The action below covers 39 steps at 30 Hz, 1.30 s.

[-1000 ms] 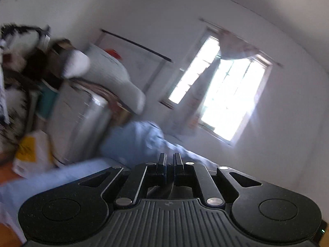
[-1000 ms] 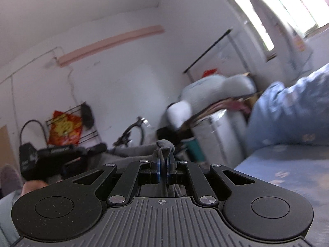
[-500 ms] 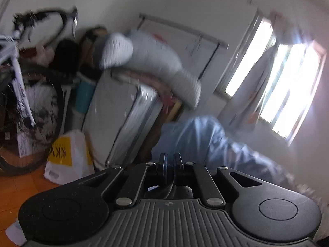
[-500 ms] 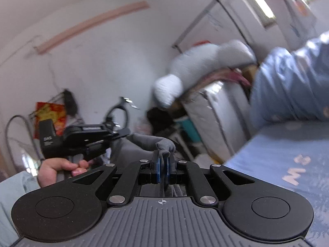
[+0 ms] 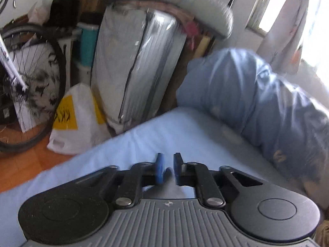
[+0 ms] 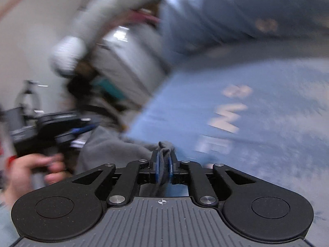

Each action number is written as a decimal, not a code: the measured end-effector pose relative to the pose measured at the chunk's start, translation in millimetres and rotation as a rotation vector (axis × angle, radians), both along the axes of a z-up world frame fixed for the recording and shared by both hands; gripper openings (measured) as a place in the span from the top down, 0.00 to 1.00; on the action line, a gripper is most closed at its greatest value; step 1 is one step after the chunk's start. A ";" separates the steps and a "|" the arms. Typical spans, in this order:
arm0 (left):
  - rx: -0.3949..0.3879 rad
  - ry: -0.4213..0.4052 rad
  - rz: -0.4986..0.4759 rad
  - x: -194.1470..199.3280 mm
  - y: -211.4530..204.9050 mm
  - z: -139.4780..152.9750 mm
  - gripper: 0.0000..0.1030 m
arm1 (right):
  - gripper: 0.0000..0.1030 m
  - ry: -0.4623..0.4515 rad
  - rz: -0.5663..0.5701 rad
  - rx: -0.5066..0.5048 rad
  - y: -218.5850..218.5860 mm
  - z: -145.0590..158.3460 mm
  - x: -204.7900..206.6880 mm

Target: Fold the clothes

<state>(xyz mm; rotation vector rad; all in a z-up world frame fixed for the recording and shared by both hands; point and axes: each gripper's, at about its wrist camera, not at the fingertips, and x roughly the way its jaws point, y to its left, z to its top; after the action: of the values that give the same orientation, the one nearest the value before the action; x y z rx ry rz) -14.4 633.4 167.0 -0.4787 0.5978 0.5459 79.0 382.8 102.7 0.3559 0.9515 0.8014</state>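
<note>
Over the blue bed (image 5: 168, 135), the left tool (image 5: 168, 162) has just opened, empty, while the right tool (image 6: 163, 160), its jaws just easing apart, keeps grey cloth (image 6: 115, 150) between its pads.

Left claw (image 5: 168, 165) parted, right claw (image 6: 163, 165) slightly parted

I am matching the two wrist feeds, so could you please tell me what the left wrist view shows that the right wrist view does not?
Only the left wrist view shows the spoked bicycle wheel, the white and yellow plastic bag and the left gripper's jaws, just opened, with nothing between them.

Only the right wrist view shows the grey garment between the right gripper's loosening jaws, and the hand holding the other gripper.

Both show the light blue bedsheet and the blue quilt.
</note>
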 end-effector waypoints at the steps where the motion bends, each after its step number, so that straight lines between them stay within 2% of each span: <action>1: 0.006 0.039 -0.017 5.1 2.5 -6.5 0.26 | 0.76 0.015 -0.011 -0.073 5.2 -5.0 4.8; 2: 0.024 0.058 -0.027 7.6 2.6 -9.8 0.23 | 0.75 0.000 -0.028 -0.107 7.5 -4.5 7.8; 3: 0.057 0.038 -0.026 3.9 -1.4 -7.8 0.22 | 0.72 -0.044 -0.058 -0.129 4.6 2.1 6.2; 4: 0.096 0.002 -0.021 -2.1 -5.9 -3.8 0.14 | 0.59 -0.086 -0.088 -0.150 1.5 8.7 4.3; 5: 0.134 -0.035 -0.016 -8.2 -10.5 0.3 0.01 | 0.39 -0.128 -0.122 -0.160 -5.7 15.6 -1.4; 7: 0.215 -0.077 0.039 -23.4 -24.6 15.4 0.00 | 0.26 -0.207 -0.167 -0.155 -29.3 29.3 -16.4; 8: 0.241 -0.117 0.062 -33.1 -33.4 23.1 0.00 | 0.23 -0.243 -0.186 -0.150 -44.1 36.2 -25.0; 10: 0.255 -0.211 0.070 -61.9 -54.7 40.3 0.00 | 0.23 -0.285 -0.204 -0.148 -78.0 46.8 -42.8; 15: 0.261 -0.363 -0.003 -143.7 -109.2 76.2 0.00 | 0.23 -0.281 -0.241 -0.100 -182.9 59.9 -96.1; 18: 0.247 -0.380 -0.056 -177.5 -153.1 91.9 0.00 | 0.18 -0.294 -0.273 -0.053 -239.9 73.4 -136.8; 22: 0.188 -0.402 -0.156 -205.6 -213.6 105.8 0.00 | 0.04 -0.341 -0.311 0.021 -309.3 101.1 -191.6; 23: 0.175 -0.413 -0.180 -211.2 -227.6 106.2 0.00 | 0.01 -0.327 -0.327 0.040 -326.6 109.0 -198.9; 26: 0.111 -0.419 -0.307 -215.0 -279.6 104.7 0.00 | 0.00 -0.296 -0.362 0.110 -374.4 125.2 -217.6; 28: 0.075 -0.409 -0.408 -214.9 -318.5 101.0 0.00 | 0.00 -0.316 -0.398 0.124 -408.5 133.1 -231.1; 31: 0.079 -0.386 -0.506 -207.5 -382.6 96.0 0.00 | 0.00 -0.356 -0.459 0.103 -451.4 138.1 -243.3; 34: 0.082 -0.380 -0.596 -200.8 -444.8 89.8 0.00 | 0.00 -0.348 -0.565 0.065 -496.5 134.4 -251.6; 36: 0.068 -0.379 -0.643 -194.5 -475.3 80.4 0.00 | 0.00 -0.340 -0.641 0.045 -527.2 128.3 -255.9; 39: 0.045 -0.372 -0.697 -180.8 -514.0 63.2 0.00 | 0.00 -0.348 -0.691 -0.007 -563.0 115.4 -250.5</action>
<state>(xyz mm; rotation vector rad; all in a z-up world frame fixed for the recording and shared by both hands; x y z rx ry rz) -195.2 119.4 230.2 -0.2891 0.3577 -0.1928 -171.5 -180.1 218.1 0.4829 0.4499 0.2110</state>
